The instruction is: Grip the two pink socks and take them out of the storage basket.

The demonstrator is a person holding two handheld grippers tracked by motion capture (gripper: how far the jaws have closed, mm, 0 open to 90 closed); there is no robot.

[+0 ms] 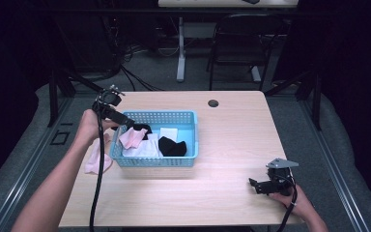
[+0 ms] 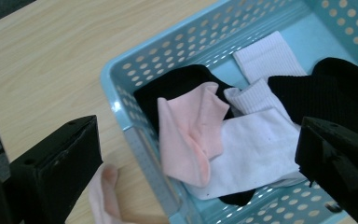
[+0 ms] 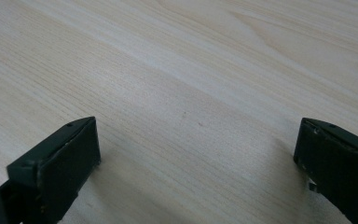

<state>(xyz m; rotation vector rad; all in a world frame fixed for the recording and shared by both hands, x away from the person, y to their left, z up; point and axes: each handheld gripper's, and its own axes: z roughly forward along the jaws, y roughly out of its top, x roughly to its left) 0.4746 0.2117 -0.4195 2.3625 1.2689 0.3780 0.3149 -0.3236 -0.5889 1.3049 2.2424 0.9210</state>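
Your left tool [image 1: 125, 121] hung open and empty over the basket [image 1: 183, 161]; you needed a clean retreat off the pink sock [image 2: 189, 135]. Your right tool [image 1: 257, 185] sat open, clear of the basket.

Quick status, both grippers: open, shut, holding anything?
Left gripper: open, empty, above the pink sock in the blue basket.
Right gripper: open, empty, over the table.

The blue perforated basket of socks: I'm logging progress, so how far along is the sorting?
Done: the blue perforated plastic basket holds a pale pink sock, white socks and black socks. In hand: nothing; the left gripper hovers open above the basket, and the right gripper rests open on the wooden table. Left: another pink sock lies outside the basket.
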